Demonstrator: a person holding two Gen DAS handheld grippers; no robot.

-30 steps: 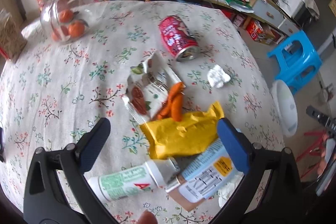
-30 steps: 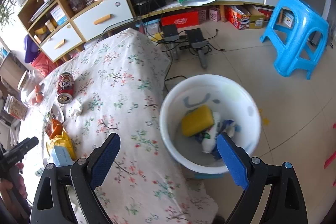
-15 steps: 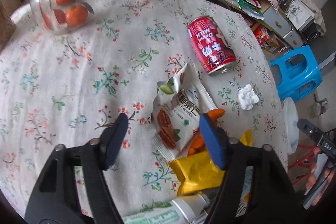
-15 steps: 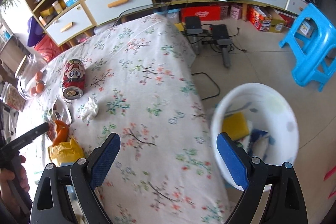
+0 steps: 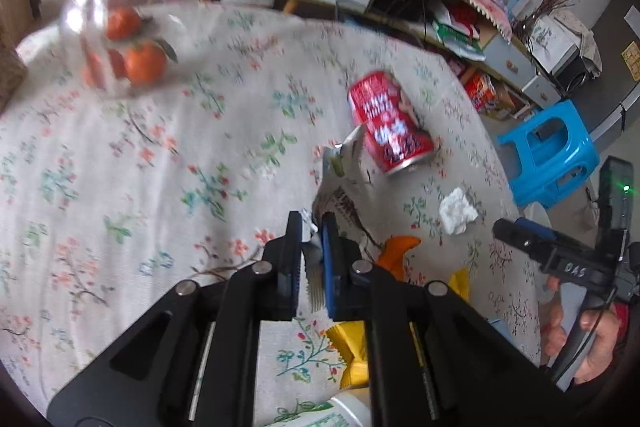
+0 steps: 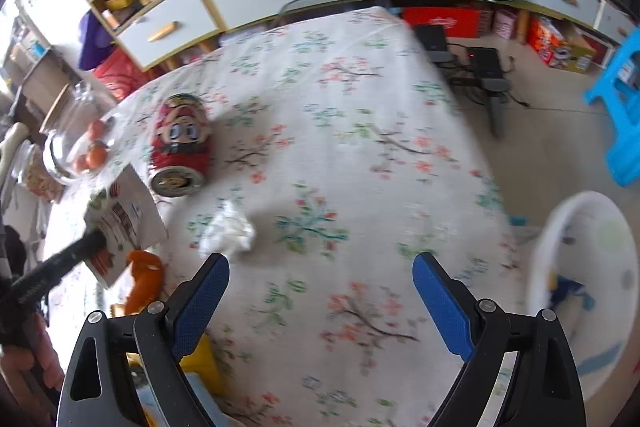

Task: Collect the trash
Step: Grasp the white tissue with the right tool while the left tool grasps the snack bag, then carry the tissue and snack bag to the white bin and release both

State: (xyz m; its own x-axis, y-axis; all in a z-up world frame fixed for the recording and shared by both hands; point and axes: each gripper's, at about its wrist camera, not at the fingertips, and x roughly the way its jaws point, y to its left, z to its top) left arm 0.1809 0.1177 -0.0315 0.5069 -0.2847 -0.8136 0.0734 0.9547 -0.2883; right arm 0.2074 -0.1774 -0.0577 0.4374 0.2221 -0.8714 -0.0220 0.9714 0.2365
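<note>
Pinching snack wrapper (image 5: 340, 187) w/ left tongs (image 5: 311, 227), right tongs (image 6: 320, 267) wide apart, above tissue wad (image 6: 228, 231)

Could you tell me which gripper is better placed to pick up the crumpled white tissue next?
Right. The right gripper is open just short of the tissue, while the left gripper is shut on the snack wrapper.

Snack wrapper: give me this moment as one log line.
left hand-held gripper: shut on snack wrapper | right hand-held gripper: open, above table | white bin: off table edge
</note>
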